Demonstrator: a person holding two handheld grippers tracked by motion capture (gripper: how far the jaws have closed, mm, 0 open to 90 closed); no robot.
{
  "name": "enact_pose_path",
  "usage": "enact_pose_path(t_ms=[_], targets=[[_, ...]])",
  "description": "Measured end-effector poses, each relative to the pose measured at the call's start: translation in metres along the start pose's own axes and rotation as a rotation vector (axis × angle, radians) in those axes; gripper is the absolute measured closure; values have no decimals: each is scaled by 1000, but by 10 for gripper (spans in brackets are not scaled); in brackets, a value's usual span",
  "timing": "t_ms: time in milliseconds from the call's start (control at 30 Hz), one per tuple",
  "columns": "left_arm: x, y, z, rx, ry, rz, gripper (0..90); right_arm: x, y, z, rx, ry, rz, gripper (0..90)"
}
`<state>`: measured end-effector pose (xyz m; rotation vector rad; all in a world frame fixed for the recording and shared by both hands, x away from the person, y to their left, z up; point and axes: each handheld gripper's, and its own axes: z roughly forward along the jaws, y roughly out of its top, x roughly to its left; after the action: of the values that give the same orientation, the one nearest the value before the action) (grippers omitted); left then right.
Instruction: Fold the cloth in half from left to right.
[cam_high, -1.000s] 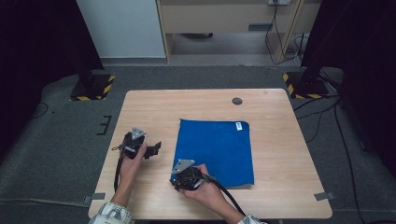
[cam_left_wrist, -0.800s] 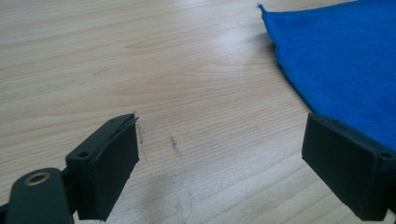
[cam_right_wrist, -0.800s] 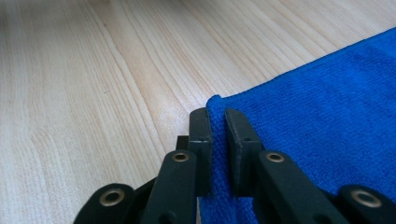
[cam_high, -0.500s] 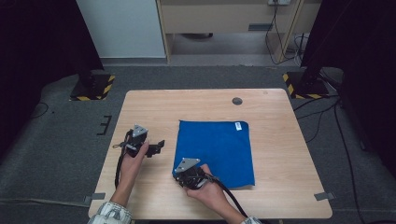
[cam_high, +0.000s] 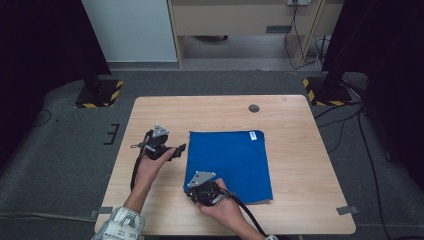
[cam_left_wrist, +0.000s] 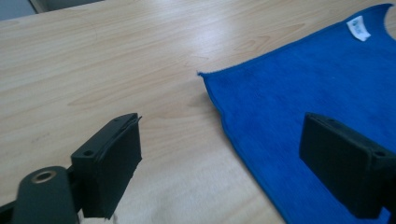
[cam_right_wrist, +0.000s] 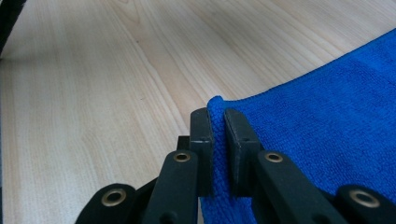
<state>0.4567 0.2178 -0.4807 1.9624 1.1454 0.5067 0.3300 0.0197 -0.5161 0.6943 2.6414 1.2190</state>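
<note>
A blue cloth (cam_high: 235, 162) with a small white label (cam_high: 253, 135) lies flat on the wooden table (cam_high: 300, 150). My right gripper (cam_right_wrist: 217, 119) is shut on the cloth's near left corner (cam_right_wrist: 215, 103), which is pinched up between its jaws; in the high view this gripper (cam_high: 192, 189) sits at the cloth's near left edge. My left gripper (cam_high: 181, 147) is open, just left of the cloth's far left corner (cam_left_wrist: 201, 74). In the left gripper view the left gripper (cam_left_wrist: 224, 163) straddles the cloth's left edge, one jaw over bare wood, the other over the cloth (cam_left_wrist: 317, 88).
A small dark round disc (cam_high: 254, 108) lies near the table's far edge. Black cables trail from both grippers toward the near edge. Grey carpet and dark stands with striped bases (cam_high: 100, 95) surround the table.
My left gripper has moved right toward the cloth's far left corner. My right gripper has stayed at the near left corner.
</note>
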Motion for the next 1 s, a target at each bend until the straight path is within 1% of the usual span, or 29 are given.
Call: enact_pose_path(t_ms=[33,133,200,233,267,333,367,400,433,467,533,567,600,633,667,733,800,900,967,1000], targets=[[0,4,6,9,5,6,135,0,0,0,0,1,-7,827],[2,11,19,35,9,14,168,3,-2,2,3,1,-6,827],[2,14,25,40,30,21,189,5,-3,3,3,0,-2,825],[3,16,29,41,31,20,210,5,-4,4,3,-3,-1,824],[4,17,32,45,21,10,226,6,-4,4,5,-7,2,822],[6,19,38,60,11,2,248,7,-6,5,-1,-13,8,820],[6,20,41,65,17,4,263,7,-6,5,2,-14,11,821],[7,21,43,48,23,8,284,8,-7,5,0,-17,15,821],[7,22,45,53,24,13,316,8,-7,5,-1,-19,18,821],[8,24,47,58,28,16,325,8,-7,5,-2,-23,19,823],[10,25,51,55,19,11,350,9,-6,4,-7,-25,19,824],[11,26,55,54,4,9,360,9,-6,4,-8,-27,23,825],[11,27,57,57,-2,12,361,9,-6,4,-8,-28,24,825],[12,26,60,42,-9,14,372,9,-7,4,-8,-29,25,824],[12,24,64,39,-24,4,389,9,-7,4,-7,-29,26,824],[13,21,71,59,-33,-1,398,9,-8,3,-8,-31,26,824],[12,18,77,76,-31,8,412,10,-8,2,-4,-32,24,823],[12,15,83,83,-42,-12,433,10,-9,2,-3,-31,20,823],[11,14,86,88,-45,-13,490,11,-9,2,-3,-31,20,824],[10,14,86,88,-51,-17,541,11,-9,1,-3,-34,21,823]])
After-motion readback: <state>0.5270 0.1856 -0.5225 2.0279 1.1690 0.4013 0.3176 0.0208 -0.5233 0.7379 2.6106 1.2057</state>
